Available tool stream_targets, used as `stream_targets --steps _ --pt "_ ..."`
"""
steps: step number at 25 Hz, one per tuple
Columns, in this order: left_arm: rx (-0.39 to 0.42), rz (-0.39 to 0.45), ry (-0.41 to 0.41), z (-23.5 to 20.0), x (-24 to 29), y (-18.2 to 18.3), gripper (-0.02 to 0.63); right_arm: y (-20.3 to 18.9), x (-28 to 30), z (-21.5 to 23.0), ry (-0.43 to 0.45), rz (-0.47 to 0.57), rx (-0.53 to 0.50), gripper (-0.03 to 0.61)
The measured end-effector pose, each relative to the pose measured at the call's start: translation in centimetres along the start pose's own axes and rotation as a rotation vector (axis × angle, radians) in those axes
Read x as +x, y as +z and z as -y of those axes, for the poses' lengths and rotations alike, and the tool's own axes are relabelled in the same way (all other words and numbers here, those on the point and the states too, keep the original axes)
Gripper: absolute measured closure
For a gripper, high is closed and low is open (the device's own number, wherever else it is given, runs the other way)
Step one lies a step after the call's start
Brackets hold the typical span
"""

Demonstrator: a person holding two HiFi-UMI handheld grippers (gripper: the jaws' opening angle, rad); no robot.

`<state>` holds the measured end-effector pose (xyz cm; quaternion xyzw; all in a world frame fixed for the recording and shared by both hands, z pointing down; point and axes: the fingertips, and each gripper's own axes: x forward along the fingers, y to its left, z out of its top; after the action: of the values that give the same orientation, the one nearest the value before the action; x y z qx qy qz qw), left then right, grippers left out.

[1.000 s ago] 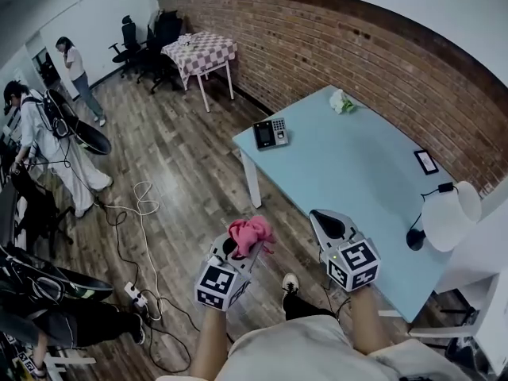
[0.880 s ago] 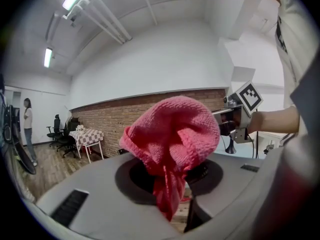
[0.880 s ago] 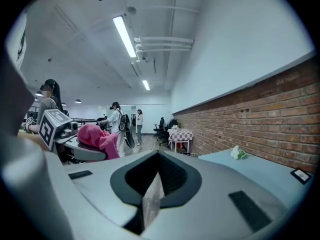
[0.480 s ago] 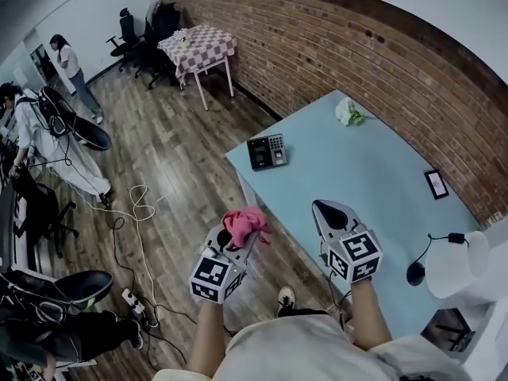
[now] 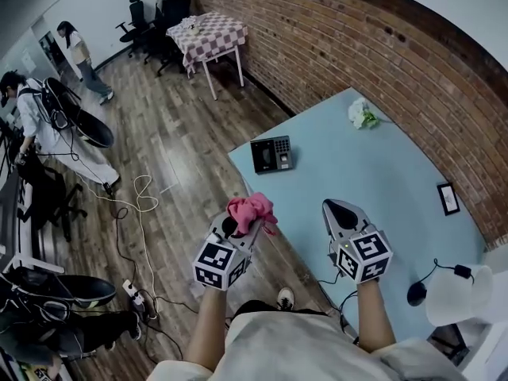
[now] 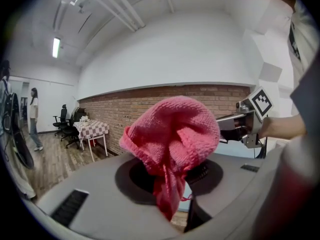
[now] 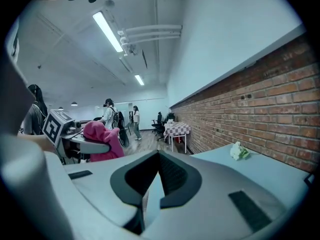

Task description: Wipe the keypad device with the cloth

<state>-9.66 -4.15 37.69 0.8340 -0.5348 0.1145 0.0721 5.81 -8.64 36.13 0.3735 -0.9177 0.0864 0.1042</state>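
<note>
Two tongs hover near the keypad device (image 5: 271,154): left tongs (image 5: 240,230) clamped on the pink cloth's (image 5: 251,211) bunched, seemingly soft, light middle, right tongs (image 5: 340,210) together, empty.

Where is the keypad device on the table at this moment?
In the head view, the keypad device lies flat near the left corner of the blue table, ahead of the left tool that holds the pink cloth.
</note>
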Motion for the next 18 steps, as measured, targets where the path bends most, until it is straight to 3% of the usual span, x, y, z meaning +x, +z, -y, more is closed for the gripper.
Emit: stream_targets --steps 9,18 --pt "0.033 -0.025 0.026 -5.3 5.4 0.6 0.462 -0.9 2.1 1.2 0.015 -0.042 -0.025 0.568" --pt "0.046 -0.083 0.052 -12.8 13.4 -1.6 0.463 -2.4 5.1 2.9 -0.061 -0.077 0.039 0.568"
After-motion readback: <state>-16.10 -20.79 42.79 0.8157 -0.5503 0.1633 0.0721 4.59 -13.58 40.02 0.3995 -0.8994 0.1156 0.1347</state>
